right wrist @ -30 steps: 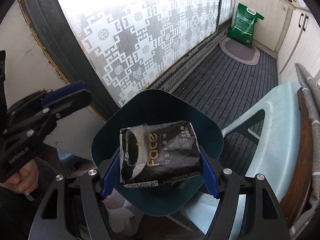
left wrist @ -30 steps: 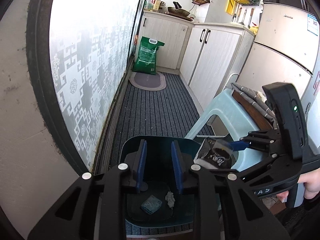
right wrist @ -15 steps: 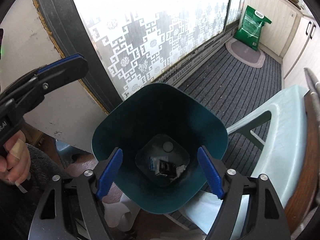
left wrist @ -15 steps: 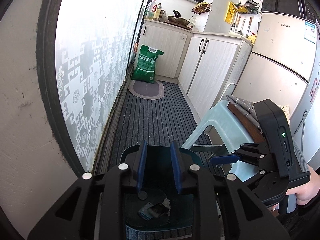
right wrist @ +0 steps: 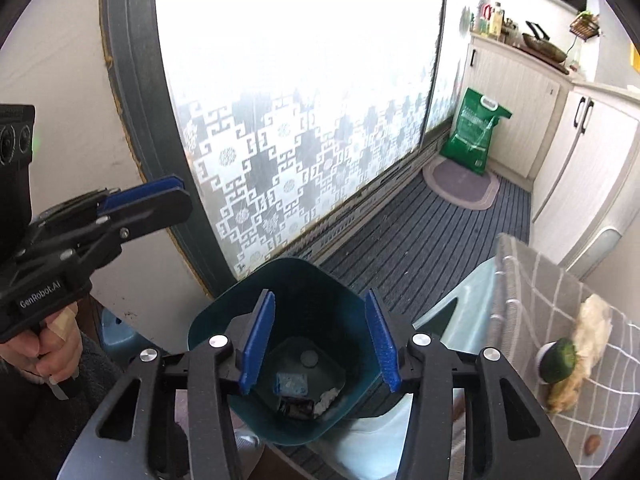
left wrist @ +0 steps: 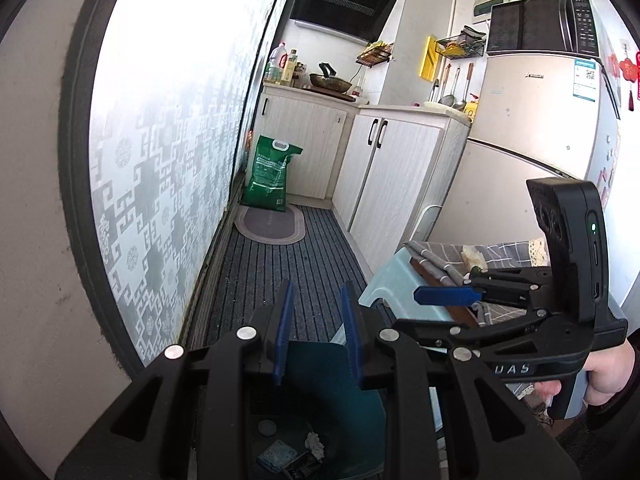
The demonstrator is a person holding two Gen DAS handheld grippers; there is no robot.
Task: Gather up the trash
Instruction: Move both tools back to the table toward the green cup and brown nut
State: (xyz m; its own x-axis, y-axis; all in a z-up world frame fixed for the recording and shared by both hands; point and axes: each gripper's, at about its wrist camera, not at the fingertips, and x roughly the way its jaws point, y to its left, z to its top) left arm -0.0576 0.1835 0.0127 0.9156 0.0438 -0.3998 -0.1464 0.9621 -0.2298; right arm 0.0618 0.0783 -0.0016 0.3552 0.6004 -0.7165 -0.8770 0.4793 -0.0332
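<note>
A dark teal trash bin (right wrist: 280,284) stands on the floor below both grippers; it also shows in the left wrist view (left wrist: 320,376). At its bottom lie a black tissue pack (right wrist: 296,407), a light blue packet (right wrist: 291,384) and a white crumpled tissue (right wrist: 329,397). My right gripper (right wrist: 320,344) is open and empty above the bin. My left gripper (left wrist: 316,328) is open and empty above the bin's far rim. On the checked cloth (right wrist: 560,304) to the right lie a green round piece (right wrist: 558,360) and pale scraps (right wrist: 592,324).
A frosted patterned sliding door (right wrist: 300,140) runs along the left. A pale blue plastic stool (left wrist: 404,292) stands beside the bin. A green sack (left wrist: 270,176) and an oval mat (left wrist: 272,226) lie at the far end by white cabinets (left wrist: 384,176). A fridge (left wrist: 532,140) is right.
My right gripper opened and dropped the black tissue pack into the bin. Both grippers then rose and tilted up, and the right jaws narrowed somewhat.
</note>
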